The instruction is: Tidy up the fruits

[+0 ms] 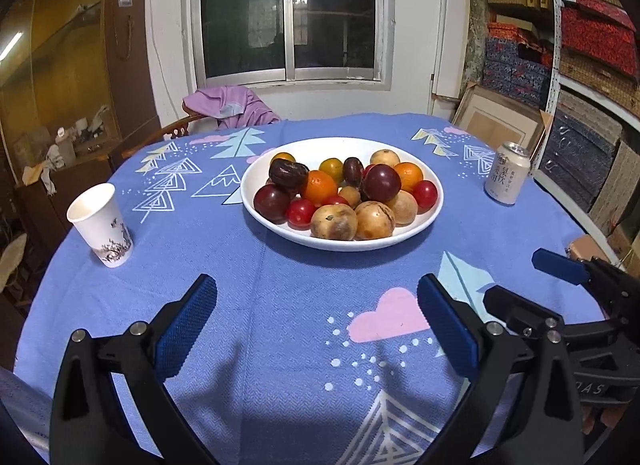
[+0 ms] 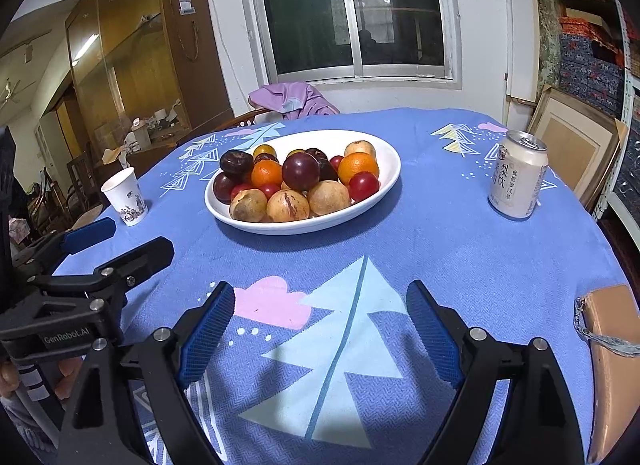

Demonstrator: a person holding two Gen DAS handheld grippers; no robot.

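A white oval plate (image 1: 430, 217) (image 2: 390, 181) stands in the middle of the blue tablecloth, heaped with fruit: dark plums (image 1: 382, 183) (image 2: 301, 171), oranges (image 1: 319, 187) (image 2: 357, 167), red tomatoes (image 1: 300, 212) (image 2: 364, 186) and brown round fruits (image 1: 333, 221) (image 2: 288, 205). My left gripper (image 1: 316, 323) hovers over the cloth in front of the plate, jaws wide apart and empty. My right gripper (image 2: 320, 331) is likewise open over the cloth near the table's front, nothing between its fingers. Each gripper shows at the edge of the other's view.
A paper cup (image 1: 100, 225) (image 2: 125, 195) stands left of the plate and a drink can (image 1: 506, 173) (image 2: 518, 175) to its right. A chair with a purple garment (image 1: 232, 105) is behind the table. Stacked boxes on shelves (image 1: 592, 65) line the right wall.
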